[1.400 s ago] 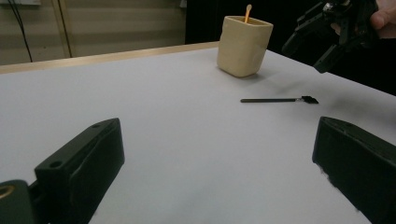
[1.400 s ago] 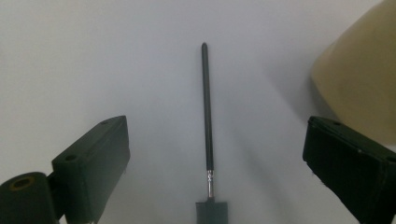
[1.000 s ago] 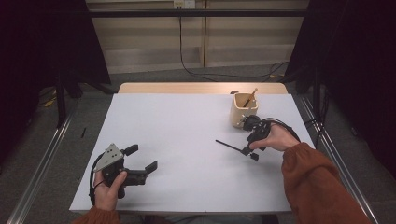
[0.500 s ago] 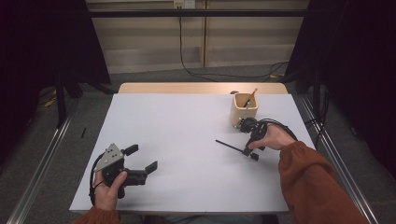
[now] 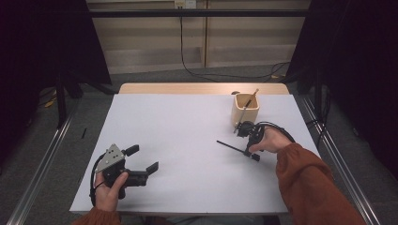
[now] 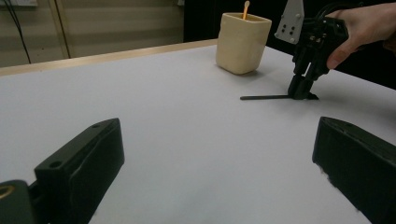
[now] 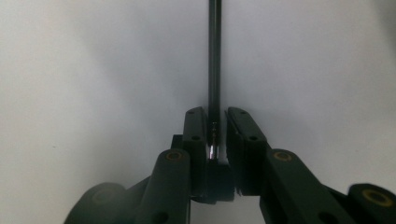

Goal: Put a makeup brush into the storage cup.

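Thin black rod (image 7: 214,56) — probably metal, flat, right claw (image 7: 216,122) pinching it

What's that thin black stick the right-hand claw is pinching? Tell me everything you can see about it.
The black stick is a thin, straight, dark rod, possibly a pen or a brush handle; its material is hard to tell. It lies flat on the white table, in front of the cream cup and apart from it. The right gripper comes down on one end, jaws closed around it with a small silvery part showing between them, while the free end points away toward the table's middle.
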The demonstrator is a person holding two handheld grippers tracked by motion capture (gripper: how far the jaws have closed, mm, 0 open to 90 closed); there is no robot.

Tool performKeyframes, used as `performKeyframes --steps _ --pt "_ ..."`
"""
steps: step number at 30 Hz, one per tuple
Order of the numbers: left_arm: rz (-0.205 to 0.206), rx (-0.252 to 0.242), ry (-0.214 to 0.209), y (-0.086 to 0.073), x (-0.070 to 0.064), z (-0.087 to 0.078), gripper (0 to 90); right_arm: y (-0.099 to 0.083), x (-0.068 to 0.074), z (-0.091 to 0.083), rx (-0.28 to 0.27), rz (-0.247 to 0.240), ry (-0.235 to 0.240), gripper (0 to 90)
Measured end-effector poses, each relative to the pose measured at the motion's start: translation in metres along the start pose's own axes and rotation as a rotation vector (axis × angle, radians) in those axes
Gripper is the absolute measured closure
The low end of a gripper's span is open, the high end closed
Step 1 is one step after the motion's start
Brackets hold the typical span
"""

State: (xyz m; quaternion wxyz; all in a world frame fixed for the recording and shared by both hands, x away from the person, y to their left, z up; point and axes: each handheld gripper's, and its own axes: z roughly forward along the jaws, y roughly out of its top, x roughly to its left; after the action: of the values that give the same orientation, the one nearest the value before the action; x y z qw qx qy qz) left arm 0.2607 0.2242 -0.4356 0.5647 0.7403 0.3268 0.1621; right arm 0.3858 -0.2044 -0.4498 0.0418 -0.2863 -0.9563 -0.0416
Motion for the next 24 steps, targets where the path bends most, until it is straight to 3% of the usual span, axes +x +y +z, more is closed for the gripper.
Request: performKeyframes --steps 9,24 --pt "-0.004 0.003 -0.005 -0.0001 0.0005 -0.0001 2.2 0.0024 0.0006 0.0002 0.016 0.021 -0.015 85.1" --pt "0.001 0.005 -0.006 -0.0002 -0.0007 0.0000 2.2 -0.0056 -0.0046 -0.0008 -0.037 0.042 0.015 86.1"
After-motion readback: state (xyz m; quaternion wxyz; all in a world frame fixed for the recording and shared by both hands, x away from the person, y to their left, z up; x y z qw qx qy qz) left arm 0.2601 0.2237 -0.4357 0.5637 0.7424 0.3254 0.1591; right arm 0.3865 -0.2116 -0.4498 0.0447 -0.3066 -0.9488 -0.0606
